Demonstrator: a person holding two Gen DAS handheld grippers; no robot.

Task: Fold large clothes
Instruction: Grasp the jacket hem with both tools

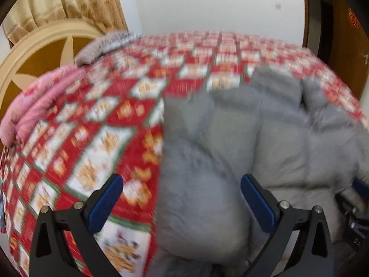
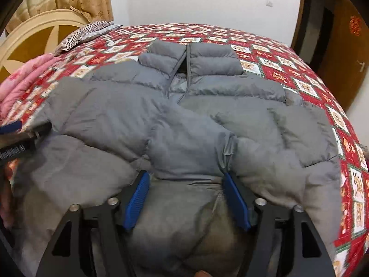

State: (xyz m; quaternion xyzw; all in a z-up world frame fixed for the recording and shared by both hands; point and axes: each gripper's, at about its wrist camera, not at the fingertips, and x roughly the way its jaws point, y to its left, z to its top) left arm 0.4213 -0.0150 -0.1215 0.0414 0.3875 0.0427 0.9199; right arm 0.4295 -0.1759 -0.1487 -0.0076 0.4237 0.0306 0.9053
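Blue-padded right claw (image 2: 188,198) spread, pads flanking folded sleeve of grey quilted puffer jacket (image 2: 184,106), not pinching it. Jacket lies on bed's red patchwork quilt (image 2: 299,69), collar far side. Left claw (image 1: 182,203) released, hovering over jacket edge.

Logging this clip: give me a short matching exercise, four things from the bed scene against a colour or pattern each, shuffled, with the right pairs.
Things:
1. puffer jacket
2. bedspread
3. folded quilt
4. finger pads

Colours or patterns:
A. pink
B. blue
C. grey
D. red with pale squares

Pairs: 1-C, 2-D, 3-A, 4-B
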